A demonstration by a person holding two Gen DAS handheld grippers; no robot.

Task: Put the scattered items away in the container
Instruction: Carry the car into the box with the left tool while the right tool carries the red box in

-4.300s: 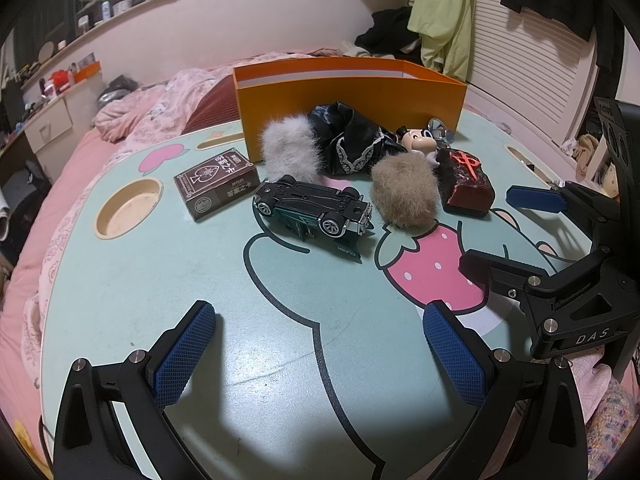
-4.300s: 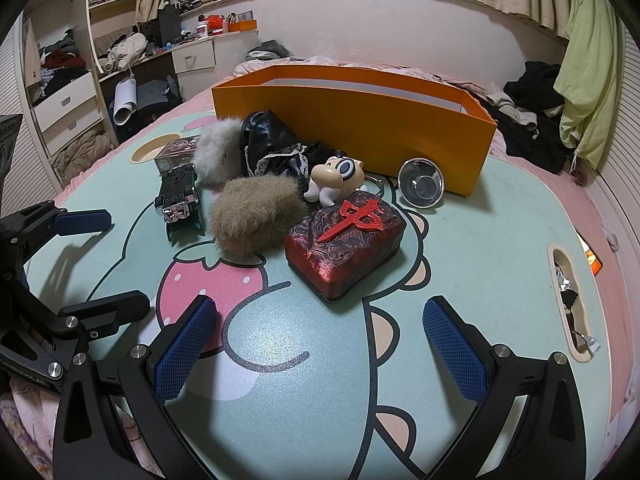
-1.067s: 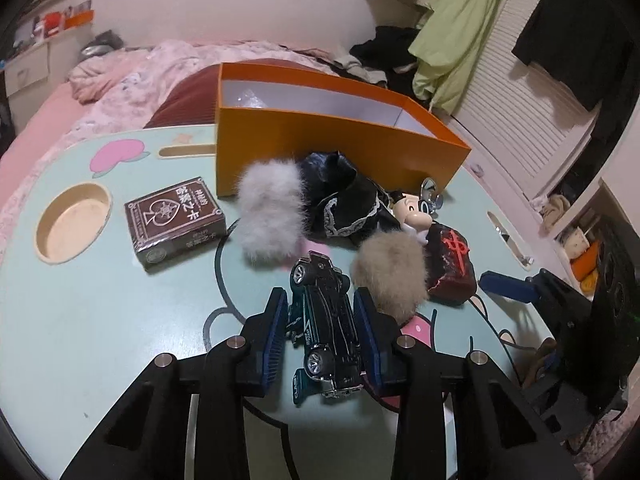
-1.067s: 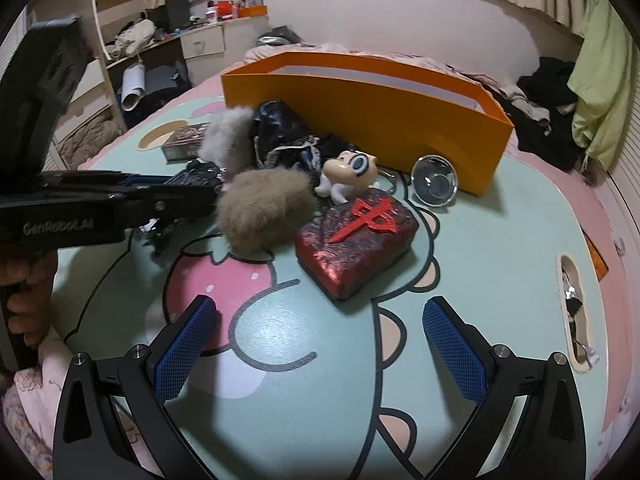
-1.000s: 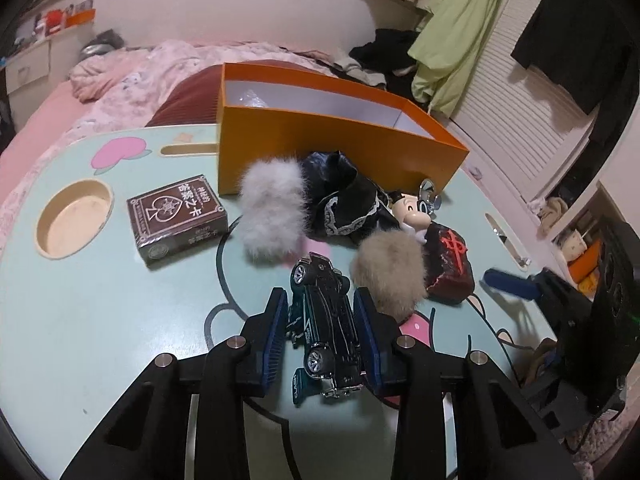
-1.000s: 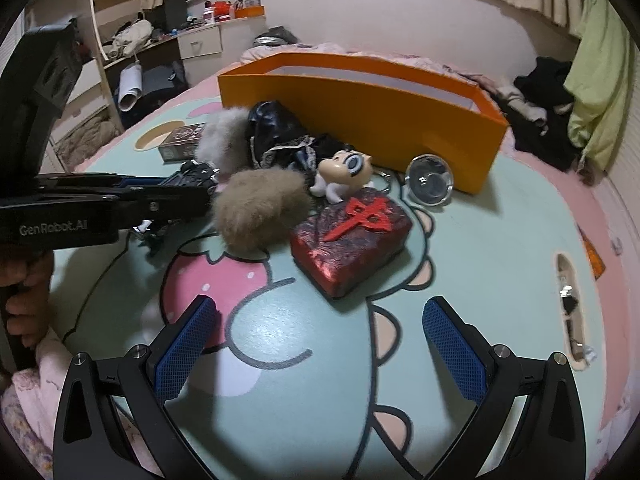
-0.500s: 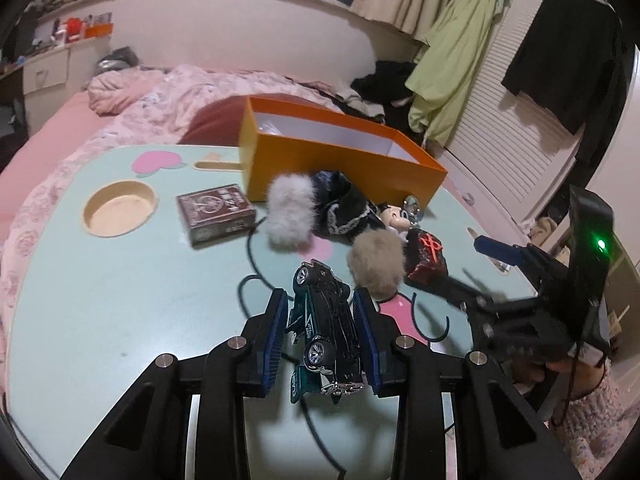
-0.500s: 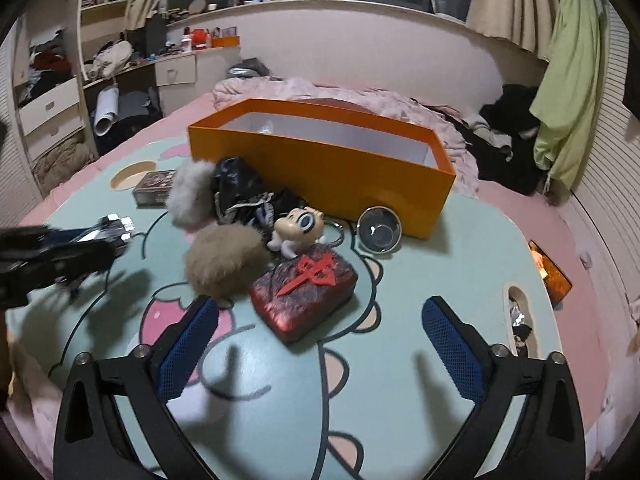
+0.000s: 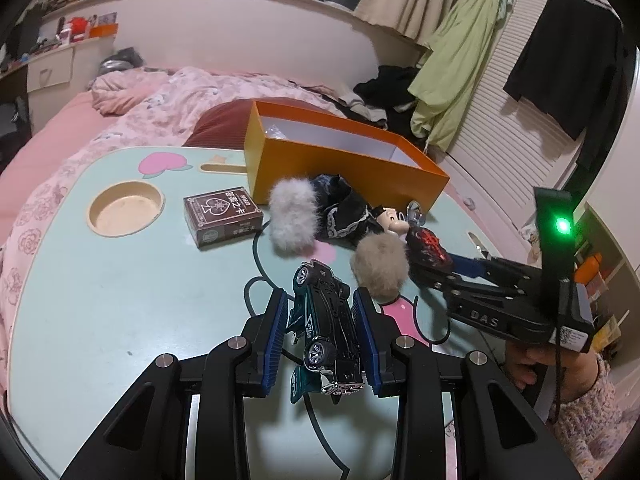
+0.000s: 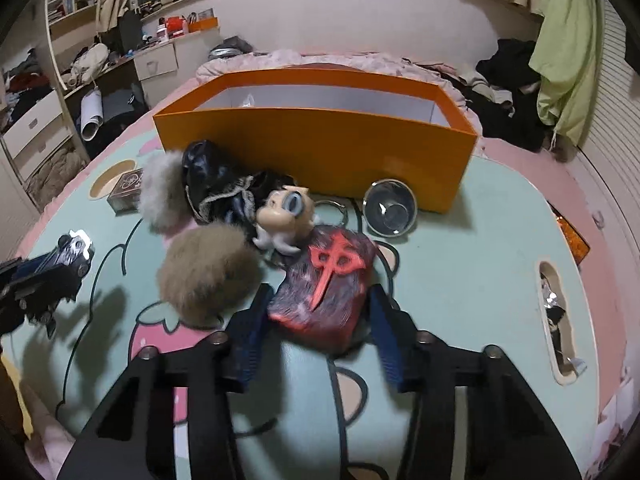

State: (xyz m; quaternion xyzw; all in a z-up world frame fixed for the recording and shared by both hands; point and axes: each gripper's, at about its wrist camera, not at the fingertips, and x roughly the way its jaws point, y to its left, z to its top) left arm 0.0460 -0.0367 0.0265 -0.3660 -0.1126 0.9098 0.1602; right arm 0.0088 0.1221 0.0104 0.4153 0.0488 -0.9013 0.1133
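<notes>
Toy car (image 9: 328,328): clamped between the left gripper's (image 9: 322,332) blue fingers, lifted above the counter (image 9: 120,300).
Red block (image 10: 324,280): nearest the right gripper (image 10: 316,332), whose fingers are closing either side of it; contact cannot be told.
Brown pompom (image 10: 208,276): just left of the block.
Card box (image 9: 224,216): farther left.
Orange box (image 10: 320,144): far edge, open-topped.

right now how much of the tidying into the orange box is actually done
Nothing is packed yet: the orange cardboard box looks almost empty. In hand: the left gripper clamps the dark green toy car; the right gripper is closing around the dark red block. Left: two fur pompoms, a card box, a black pouch, a figurine, a metal cup.
</notes>
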